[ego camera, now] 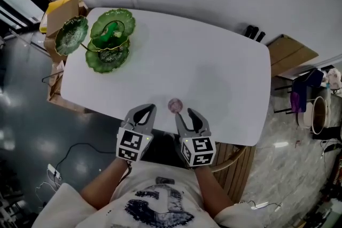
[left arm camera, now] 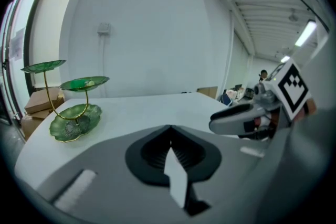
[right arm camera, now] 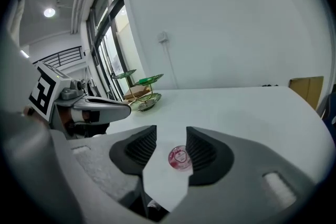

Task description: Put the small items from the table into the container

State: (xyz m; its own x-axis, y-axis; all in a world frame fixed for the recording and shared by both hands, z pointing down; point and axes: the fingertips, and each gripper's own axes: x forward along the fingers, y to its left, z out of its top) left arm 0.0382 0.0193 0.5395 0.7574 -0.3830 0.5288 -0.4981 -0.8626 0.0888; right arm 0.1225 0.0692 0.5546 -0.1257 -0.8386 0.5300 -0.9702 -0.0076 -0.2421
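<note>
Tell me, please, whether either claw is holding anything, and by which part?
Nothing is held: the left claw is shut empty; the right claw stands open around the pink disc.

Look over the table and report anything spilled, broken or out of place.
Nothing stands out. The green tiered dish stands upright at the far left corner of the table. The pink disc lies flat near the near edge, just ahead of the open right tool. No spill or damage shows.

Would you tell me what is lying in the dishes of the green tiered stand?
The middle dish holds a bright green item, too small to identify. The highest dish looks bare. The lowest dish is partly covered by the middle one.
</note>
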